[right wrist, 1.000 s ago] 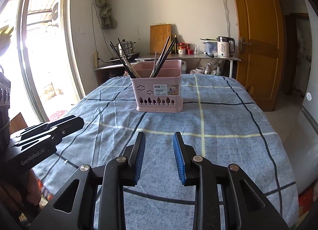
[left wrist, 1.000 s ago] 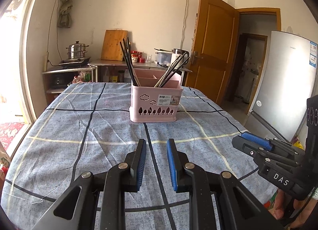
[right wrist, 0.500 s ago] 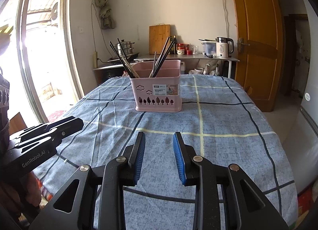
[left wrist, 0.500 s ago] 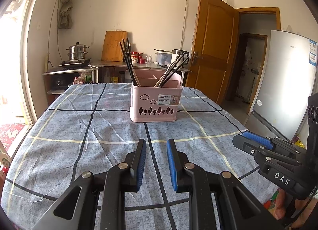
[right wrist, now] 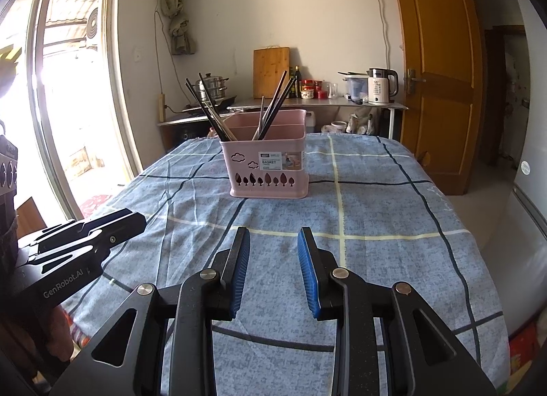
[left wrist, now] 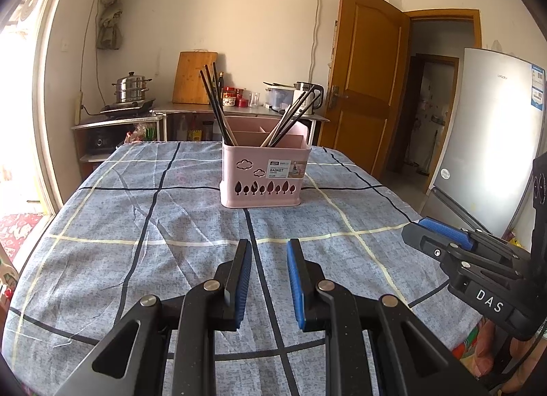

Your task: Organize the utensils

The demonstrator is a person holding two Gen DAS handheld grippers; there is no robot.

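A pink utensil basket (left wrist: 265,170) stands at the far middle of the table; it also shows in the right wrist view (right wrist: 268,167). Dark chopsticks (left wrist: 215,102) lean out of its left compartment and more chopsticks (left wrist: 290,115) out of its right; they show in the right wrist view too (right wrist: 273,102). My left gripper (left wrist: 269,249) is open and empty, low over the table's near part. My right gripper (right wrist: 273,242) is open and empty, also near the front. Each gripper shows in the other's view, the right (left wrist: 441,235) and the left (right wrist: 112,228).
The table wears a blue checked cloth (left wrist: 171,218). Behind it stand a counter with a kettle (right wrist: 381,84), a cutting board (left wrist: 193,76) and a steamer pot (left wrist: 131,86). A fridge (left wrist: 492,129) stands right, a wooden door (right wrist: 437,64) behind, a glass door (right wrist: 68,88) left.
Both grippers have drawn back slightly from the basket, so it looks a little farther away. Their jaws stay open and empty.
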